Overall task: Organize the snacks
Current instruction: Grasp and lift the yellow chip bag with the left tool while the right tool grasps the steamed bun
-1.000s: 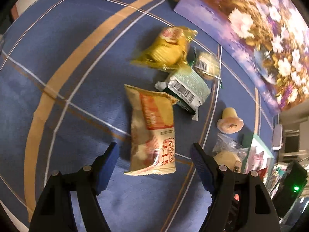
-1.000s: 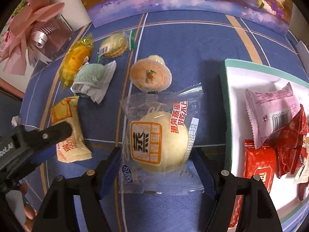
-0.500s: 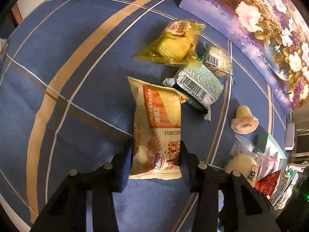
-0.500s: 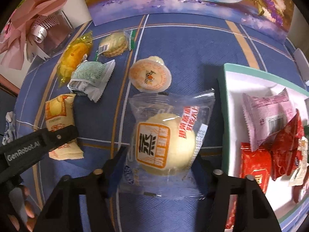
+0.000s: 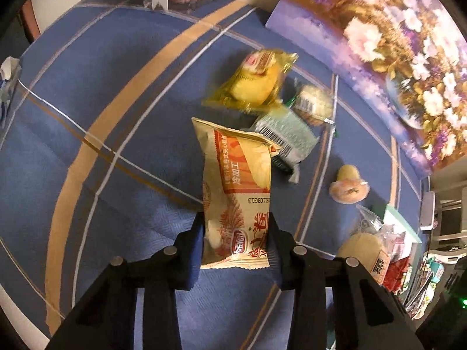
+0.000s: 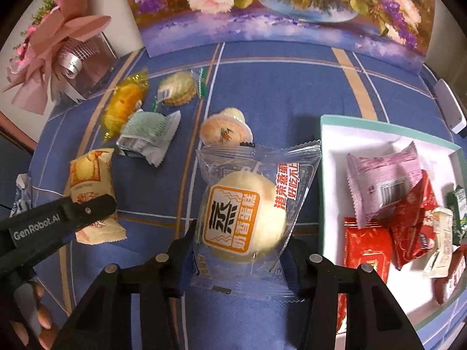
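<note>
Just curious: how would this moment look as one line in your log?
left claw: shut on beige snack pack | right claw: shut on steamed cake | tray: partly filled

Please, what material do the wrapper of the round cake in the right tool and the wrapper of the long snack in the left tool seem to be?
The round cake wrapper looks like clear glossy plastic film: the pale cake shows through and its edges glint. The long snack wrapper looks like opaque printed plastic film, cream and orange, creased, with a crimped end; a foil lining cannot be told.
</note>
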A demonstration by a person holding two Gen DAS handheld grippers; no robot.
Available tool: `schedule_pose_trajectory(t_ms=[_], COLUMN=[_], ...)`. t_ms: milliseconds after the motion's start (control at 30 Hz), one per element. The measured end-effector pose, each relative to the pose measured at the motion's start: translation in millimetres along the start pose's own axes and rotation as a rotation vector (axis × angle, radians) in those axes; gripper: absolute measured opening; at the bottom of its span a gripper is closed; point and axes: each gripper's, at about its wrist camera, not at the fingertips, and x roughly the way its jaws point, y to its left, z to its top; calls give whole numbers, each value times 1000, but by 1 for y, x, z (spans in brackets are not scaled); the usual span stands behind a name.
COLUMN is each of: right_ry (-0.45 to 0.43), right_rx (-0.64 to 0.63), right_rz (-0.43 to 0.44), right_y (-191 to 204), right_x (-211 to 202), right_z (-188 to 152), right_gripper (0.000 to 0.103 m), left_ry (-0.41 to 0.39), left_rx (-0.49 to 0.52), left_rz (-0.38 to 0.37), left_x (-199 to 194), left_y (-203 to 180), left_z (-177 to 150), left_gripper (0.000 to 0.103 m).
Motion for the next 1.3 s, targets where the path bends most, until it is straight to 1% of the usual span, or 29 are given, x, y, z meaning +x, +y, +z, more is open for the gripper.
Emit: schedule_pose_trajectory(t_ms=[100,300,333,533,700,800,933,1000,1167,1300], right_ry=[-15,-35,-37,-68,-110,-137,-157,-156,-137,-115], right_rx=[2,16,19,57,129,188,269,320,399,428], right_rz=[3,5,6,23,10,0,-35,-49,-59,-51], right_y=[-3,-14,-13,-30,-65,-96,-138,-163,-206,-223], right_x=[-14,-31,-29,-45,-64,-76,-85,-86,-83,-77], right_z=[-2,-6,-4,0,6,5,-1,-6,-15,-20], right_gripper=[53,53,53,53,53,53,53,53,53,53], left_ry=[-30,-60,-63,-76,-74,-71,-50,-42,-15,3], left_rx=[8,33,41,98,158,213,306,345,432,501], left_rz=[-5,-13,-17,-32,-65,-85,-100,-101,-96,-73], left_x=[-14,-33,-35,-42,-41,-40,-31,-25,-7,10], left_y=[-3,-14,-18,-46,-79,-104,-139,-155,-189,-210], left_z=[-1,-9,-11,-21,-29,-38,-55,-64,-85,-102], left_gripper=[40,40,40,40,40,40,40,40,40,40])
